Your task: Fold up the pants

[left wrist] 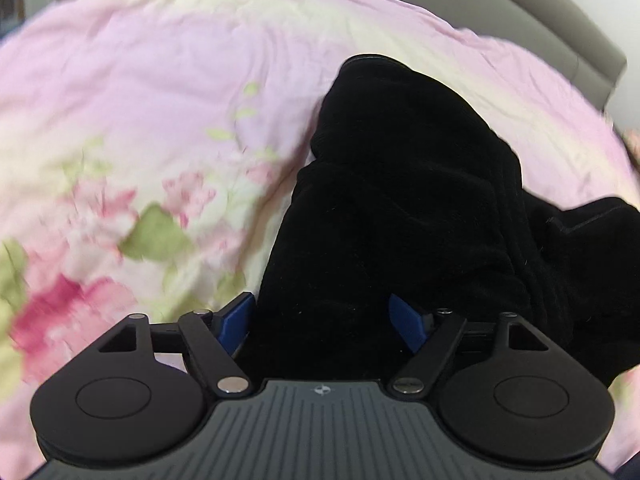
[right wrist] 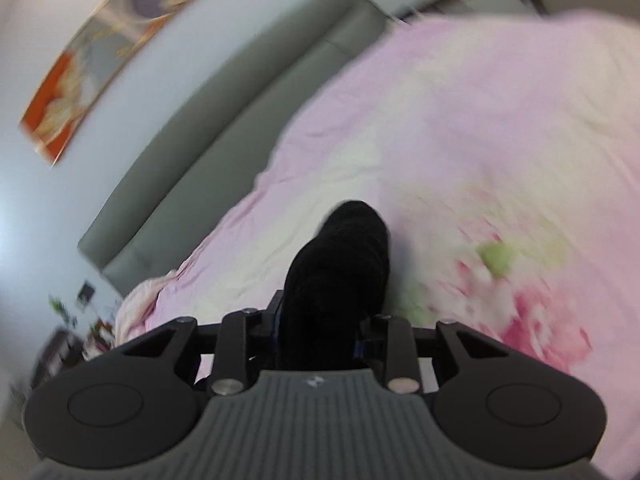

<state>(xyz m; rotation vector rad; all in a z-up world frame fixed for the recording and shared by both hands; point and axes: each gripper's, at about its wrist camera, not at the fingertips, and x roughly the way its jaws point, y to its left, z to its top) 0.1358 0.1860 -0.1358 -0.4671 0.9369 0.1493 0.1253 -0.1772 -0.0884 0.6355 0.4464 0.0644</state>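
- Pants (left wrist: pixel 400 208): black, soft fuzzy cloth, bunched in thick rounded folds, lying on the bed; fill centre and right of the left wrist view.
- Left gripper (left wrist: pixel 322 320): jaws spread wide, blue fingers (left wrist: pixel 236 320) on either side of the black cloth; pads not seen pressing, cloth just runs between them.
- Right gripper (right wrist: pixel 318 328): jaws narrow, clamped on a bunch of the pants (right wrist: pixel 340 264); cloth rises as a dark rounded hump out of the fingers, lower centre of the right wrist view.
- Gripper bodies: matte black, round discs each side, ribbed grey plate in the middle, silver pivots.
- Cover (left wrist: pixel 140 120): pink and cream, wrinkled, with blurred red-pink flowers and green leaves lower left; covers most of both views.
- Headboard (right wrist: pixel 224 132): grey, padded, long curved band, runs diagonally left of centre in the right wrist view.
- Painting (right wrist: pixel 92 52): orange and grey, on pale wall, upper left.
- Plant (right wrist: pixel 64 308) and dark furniture: lower left edge, too blurred to read.
- Motion blur on both views; fine details of the cloth hidden in black.
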